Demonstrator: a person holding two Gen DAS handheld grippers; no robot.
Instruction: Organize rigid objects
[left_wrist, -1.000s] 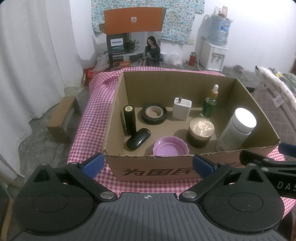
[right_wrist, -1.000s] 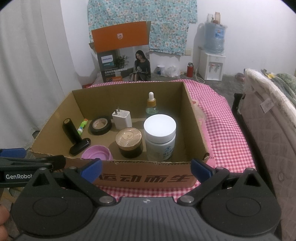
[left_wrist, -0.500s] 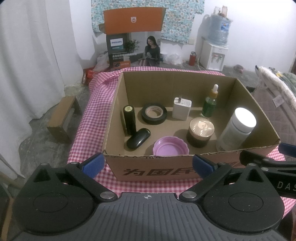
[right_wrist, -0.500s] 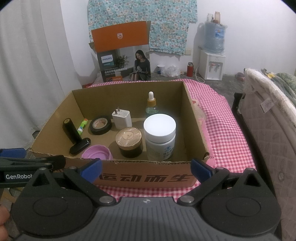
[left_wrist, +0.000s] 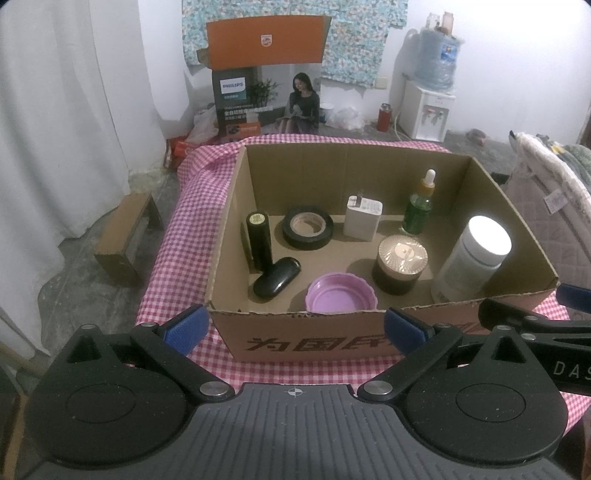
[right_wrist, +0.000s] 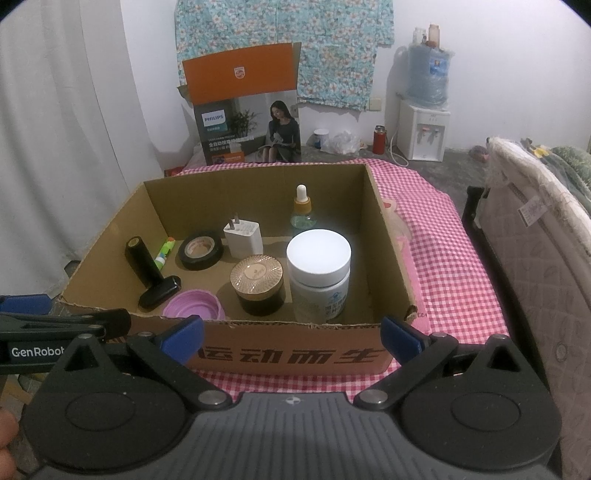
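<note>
The left gripper (left_wrist: 293, 326) hung wide open and empty at six o'clock, before the cardboard box (left_wrist: 306, 341) on the pink checked cloth (left_wrist: 184, 221). Inside, left to right, stood a black cylinder (left_wrist: 259, 240), black case (left_wrist: 277, 277), tape roll (left_wrist: 307, 227), purple lid (left_wrist: 340, 297), white charger (left_wrist: 362, 218), gold-lidded jar (left_wrist: 402, 264), green dropper bottle (left_wrist: 419, 210) and white-capped bottle (left_wrist: 472, 258). The right gripper (right_wrist: 291, 339) was likewise spread, holding nothing. Only its view showed a green glue stick (right_wrist: 164, 252) at ten o'clock, behind the cylinder.
</note>
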